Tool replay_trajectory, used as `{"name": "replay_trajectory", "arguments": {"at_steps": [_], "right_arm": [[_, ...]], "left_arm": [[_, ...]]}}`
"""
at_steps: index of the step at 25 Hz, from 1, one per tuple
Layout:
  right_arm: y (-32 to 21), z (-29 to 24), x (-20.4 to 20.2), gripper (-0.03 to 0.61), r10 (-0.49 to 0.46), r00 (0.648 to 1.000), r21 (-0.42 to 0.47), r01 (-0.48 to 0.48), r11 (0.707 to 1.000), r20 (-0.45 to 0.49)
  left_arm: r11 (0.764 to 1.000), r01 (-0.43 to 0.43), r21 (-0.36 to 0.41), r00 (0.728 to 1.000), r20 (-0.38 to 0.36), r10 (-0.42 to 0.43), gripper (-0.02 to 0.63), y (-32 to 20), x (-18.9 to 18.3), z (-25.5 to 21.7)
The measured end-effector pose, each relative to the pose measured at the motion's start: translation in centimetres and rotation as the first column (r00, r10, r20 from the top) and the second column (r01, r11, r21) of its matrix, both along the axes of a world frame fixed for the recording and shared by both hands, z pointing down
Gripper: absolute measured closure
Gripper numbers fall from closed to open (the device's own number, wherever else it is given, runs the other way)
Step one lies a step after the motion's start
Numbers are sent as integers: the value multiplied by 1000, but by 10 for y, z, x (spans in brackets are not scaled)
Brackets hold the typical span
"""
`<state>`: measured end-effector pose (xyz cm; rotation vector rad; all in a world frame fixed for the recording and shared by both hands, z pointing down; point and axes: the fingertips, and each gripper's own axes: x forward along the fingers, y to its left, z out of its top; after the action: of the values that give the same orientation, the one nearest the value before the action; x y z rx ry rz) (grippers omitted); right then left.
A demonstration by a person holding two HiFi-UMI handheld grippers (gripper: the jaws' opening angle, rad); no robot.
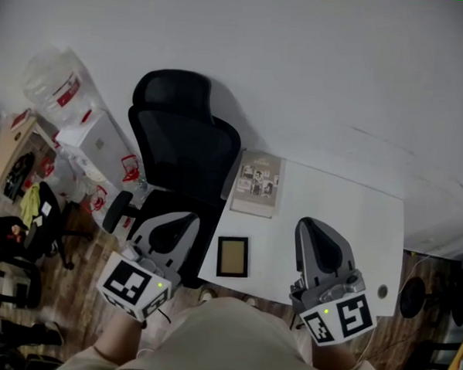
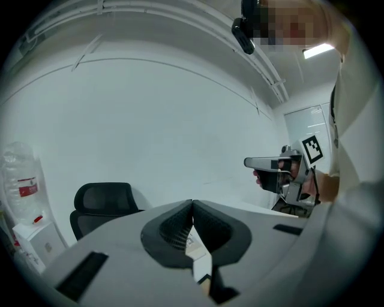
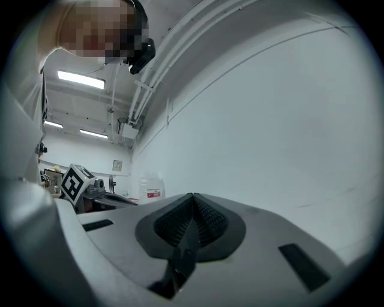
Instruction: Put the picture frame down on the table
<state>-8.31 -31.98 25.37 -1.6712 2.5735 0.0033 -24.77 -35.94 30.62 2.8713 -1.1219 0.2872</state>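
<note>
A small black picture frame (image 1: 232,256) with a tan inside lies flat on the white table (image 1: 345,225), near its front edge. It sits between my two grippers and neither touches it. My left gripper (image 1: 180,220) hangs left of the frame, over the table's left edge, shut and empty. My right gripper (image 1: 314,226) is over the table to the frame's right, also shut and empty. In the left gripper view the jaws (image 2: 192,207) meet at the tip, and the right gripper (image 2: 281,170) shows beyond. The right gripper view shows jaws (image 3: 193,201) pressed together.
A larger pale frame with several small photos (image 1: 256,183) lies flat at the table's back left. A black office chair (image 1: 184,139) stands against the table's left side. White boxes and plastic bags (image 1: 80,126) crowd the floor at the left. A white wall runs behind the table.
</note>
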Motion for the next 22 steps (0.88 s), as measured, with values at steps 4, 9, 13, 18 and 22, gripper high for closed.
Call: {"name": "replay_trajectory", "arguments": {"at_steps": [4,9,13,18,22], "right_arm": [[-4,23,-3,555,-30,998,-65,26,998,-54],[-10,57,-3,555,-58,995,-152,45,987,-83],[-13,79,-9,555,-83,994,-217,65,974,-76],[-15,87,-11,555,-92,993,-238,73,968,-71],[-16,87,-12,555,-101,993,-242,84,967,-61]], "left_arm": [[999,4,-48,1000,22,-3,592,-2,3,21],[995,10,-99,999,45,-5,592,-3,7,47],[992,3,-123,996,88,8,592,-2,7,63],[990,14,-142,997,81,-3,592,-2,4,67],[989,19,-146,997,77,-8,592,-4,2,67]]}}
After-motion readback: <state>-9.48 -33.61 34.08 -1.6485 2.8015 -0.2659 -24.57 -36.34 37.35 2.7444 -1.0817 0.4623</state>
